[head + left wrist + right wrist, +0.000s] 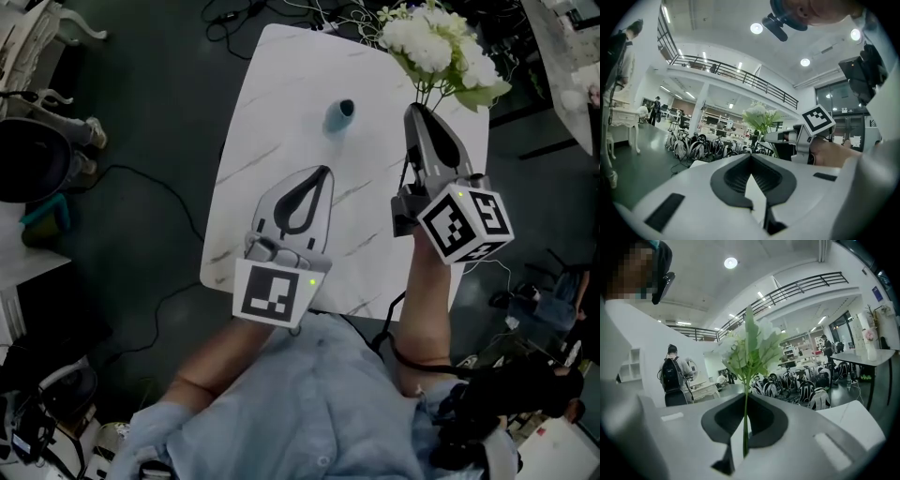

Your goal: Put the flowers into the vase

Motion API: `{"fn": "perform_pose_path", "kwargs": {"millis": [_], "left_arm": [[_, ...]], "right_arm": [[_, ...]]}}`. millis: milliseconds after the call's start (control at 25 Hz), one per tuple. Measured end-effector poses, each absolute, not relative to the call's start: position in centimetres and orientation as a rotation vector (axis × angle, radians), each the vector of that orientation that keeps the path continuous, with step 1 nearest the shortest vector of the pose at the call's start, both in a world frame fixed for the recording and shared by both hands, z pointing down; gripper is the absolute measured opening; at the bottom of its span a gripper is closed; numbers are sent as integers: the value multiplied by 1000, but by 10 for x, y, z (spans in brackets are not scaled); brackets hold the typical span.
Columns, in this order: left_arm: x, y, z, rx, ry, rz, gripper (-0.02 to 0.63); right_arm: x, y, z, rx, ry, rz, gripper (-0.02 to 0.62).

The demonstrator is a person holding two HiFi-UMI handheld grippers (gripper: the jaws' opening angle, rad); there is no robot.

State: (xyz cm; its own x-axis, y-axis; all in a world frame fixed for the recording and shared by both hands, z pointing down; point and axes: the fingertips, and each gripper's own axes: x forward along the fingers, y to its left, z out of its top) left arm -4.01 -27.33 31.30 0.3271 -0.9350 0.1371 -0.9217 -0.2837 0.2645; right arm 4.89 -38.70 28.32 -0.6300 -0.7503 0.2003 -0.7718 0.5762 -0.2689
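A small blue-green vase (pixel 339 116) stands upright on the white marble table (pixel 272 122), toward its far side. My right gripper (pixel 415 108) is shut on the thin green stem of a bunch of white flowers (pixel 436 42), held over the table's far right corner, to the right of the vase. In the right gripper view the stem runs up between the closed tips (pixel 745 395) to the flowers (pixel 750 350). My left gripper (pixel 323 171) hovers over the middle of the table, nearer than the vase, shut with nothing in it (pixel 751 155). The flowers (pixel 759 117) show beyond it.
Cables (pixel 309 14) lie on the dark floor past the table. White furniture (pixel 37 37) stands at far left. In the right gripper view a person with a backpack (pixel 672 376) stands left, and bags (pixel 811 392) line the floor.
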Motion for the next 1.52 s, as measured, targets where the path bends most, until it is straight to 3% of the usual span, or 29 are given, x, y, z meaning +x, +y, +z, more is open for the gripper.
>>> {"fn": "perform_pose_path", "kwargs": {"millis": [1520], "left_arm": [[-108, -294, 375, 2049, -1789, -58, 5]], "right_arm": [[-20, -466, 275, 1173, -3149, 264, 8]]}}
